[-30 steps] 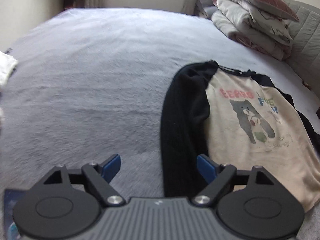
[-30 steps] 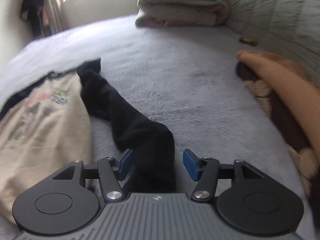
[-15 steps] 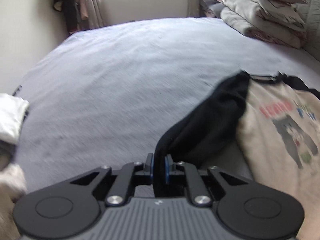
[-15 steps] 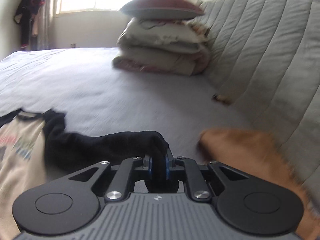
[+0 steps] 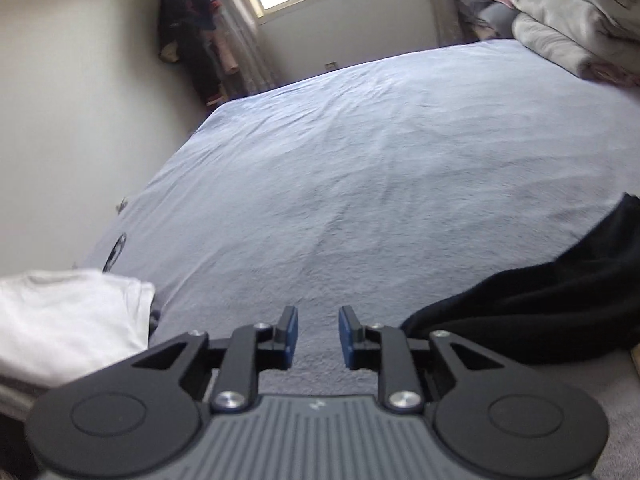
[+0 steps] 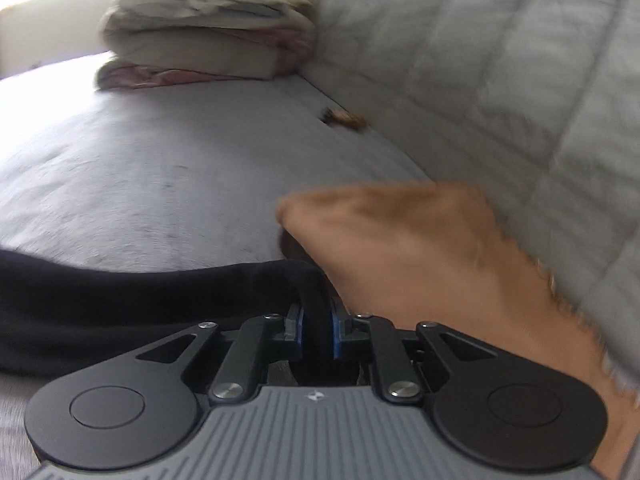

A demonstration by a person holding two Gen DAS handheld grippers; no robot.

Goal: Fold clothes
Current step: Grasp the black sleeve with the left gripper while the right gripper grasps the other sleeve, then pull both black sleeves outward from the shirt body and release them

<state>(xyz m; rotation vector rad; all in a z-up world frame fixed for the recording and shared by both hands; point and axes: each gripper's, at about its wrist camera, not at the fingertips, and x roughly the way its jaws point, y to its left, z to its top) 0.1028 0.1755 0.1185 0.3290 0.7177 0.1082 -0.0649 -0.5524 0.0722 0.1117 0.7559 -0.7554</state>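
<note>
Between the right gripper's (image 6: 316, 330) closed jaws sits the black sleeve (image 6: 120, 300), trailing toward 9 o'clock across the bed (image 6: 160, 168); left gripper (image 5: 318, 336) jaws apart, empty, another sleeve (image 5: 540, 312) at 3 o'clock.

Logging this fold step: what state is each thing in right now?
left gripper: open, jaws empty
right gripper: shut on black sleeve
black sleeve: stretched out, end pinched
white garment: lying bunched at bed edge
brown garment: heaped by headboard
</note>
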